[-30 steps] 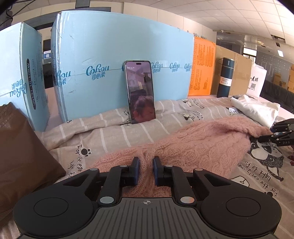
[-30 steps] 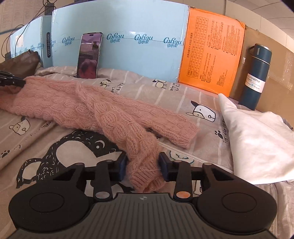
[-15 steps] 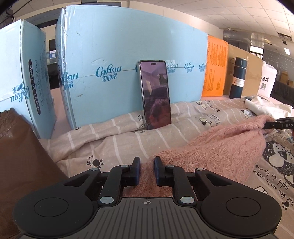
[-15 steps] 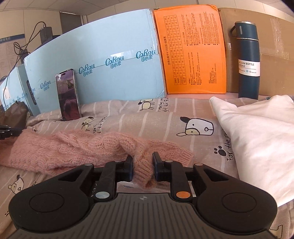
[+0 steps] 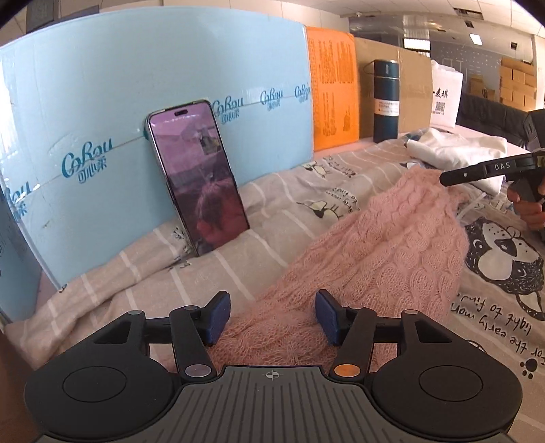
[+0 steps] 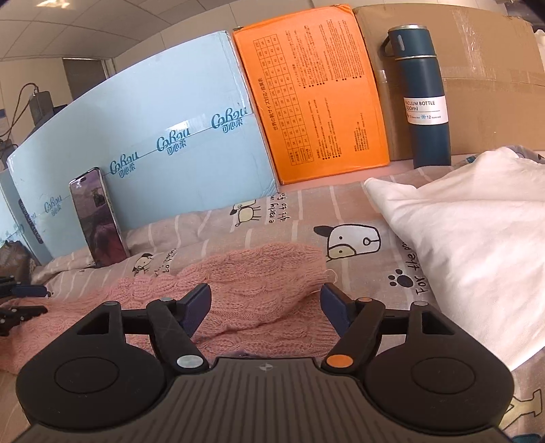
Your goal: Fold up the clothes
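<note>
office storeroom — grid ceiling (image 5: 391, 10), stacked cartons (image 5: 517, 81).

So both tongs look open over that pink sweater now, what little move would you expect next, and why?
Probably pulling both tongs back off the pink sweater to pick a new edge. The left tongs and right tongs are open with knit lying loose between the fingers, gripping nothing. The sweater lies bunched on the printed bedsheet, so the fold looks set down but not finished.

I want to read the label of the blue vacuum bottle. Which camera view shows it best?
The right wrist view: the vacuum bottle stands near and sharp, and its label reads "VACUUM BOTTLE". The left wrist view shows the same bottle far off and small, and its label cannot be read there.
</note>
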`<state>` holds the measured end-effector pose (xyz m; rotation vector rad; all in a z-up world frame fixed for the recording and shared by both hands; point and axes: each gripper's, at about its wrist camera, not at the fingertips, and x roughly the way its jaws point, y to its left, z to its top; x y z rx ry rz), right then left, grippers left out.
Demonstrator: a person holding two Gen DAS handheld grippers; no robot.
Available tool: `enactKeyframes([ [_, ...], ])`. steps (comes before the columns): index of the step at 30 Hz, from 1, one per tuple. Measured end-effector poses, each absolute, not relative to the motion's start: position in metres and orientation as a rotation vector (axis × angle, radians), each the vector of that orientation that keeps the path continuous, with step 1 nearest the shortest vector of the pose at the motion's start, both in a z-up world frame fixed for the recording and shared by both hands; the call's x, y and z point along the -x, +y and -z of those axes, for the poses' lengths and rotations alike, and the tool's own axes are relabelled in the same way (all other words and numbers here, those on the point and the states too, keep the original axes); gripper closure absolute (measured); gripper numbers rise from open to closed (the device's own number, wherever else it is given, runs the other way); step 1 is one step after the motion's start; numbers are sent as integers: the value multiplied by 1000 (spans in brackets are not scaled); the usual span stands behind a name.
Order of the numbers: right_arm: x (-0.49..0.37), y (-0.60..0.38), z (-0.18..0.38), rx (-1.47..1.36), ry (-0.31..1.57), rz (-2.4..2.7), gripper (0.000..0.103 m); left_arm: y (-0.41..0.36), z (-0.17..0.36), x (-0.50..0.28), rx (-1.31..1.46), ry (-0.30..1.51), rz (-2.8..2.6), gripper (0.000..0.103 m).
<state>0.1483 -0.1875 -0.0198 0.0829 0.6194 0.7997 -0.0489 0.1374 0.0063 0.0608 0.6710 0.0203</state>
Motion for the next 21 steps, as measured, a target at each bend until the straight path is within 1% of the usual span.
enactKeyframes([
  [3, -151, -169, 24, -81, 645, -708, 30, 135, -2, 48, -62, 682, -13, 51],
  [5, -153, -161, 25, -71, 643, -722, 30, 133, -2, 50, -64, 666, -10, 90],
  [7, -152, -157, 25, -50, 621, -751, 36, 129, -5, 51, -86, 636, -21, 94],
  [8, -152, -156, 24, -39, 606, -761, 44, 127, -6, 52, -99, 619, -29, 96],
  [9, -151, -157, 23, -35, 590, -757, 61, 124, -8, 53, -113, 602, -37, 96],
  [10, -151, -158, 22, -31, 574, -755, 69, 124, -11, 53, -115, 585, -42, 96],
  [11, -150, -160, 21, -37, 564, -763, 84, 125, -15, 51, -114, 571, -49, 96],
  [12, -150, -161, 20, -44, 554, -771, 95, 126, -18, 49, -117, 560, -59, 96],
  [16, -144, -174, 9, -107, 504, -730, 96, 128, -26, 39, -125, 525, -92, 96],
  [21, -128, -202, -6, -232, 443, -625, 97, 128, -14, 32, -118, 553, -98, 94],
])
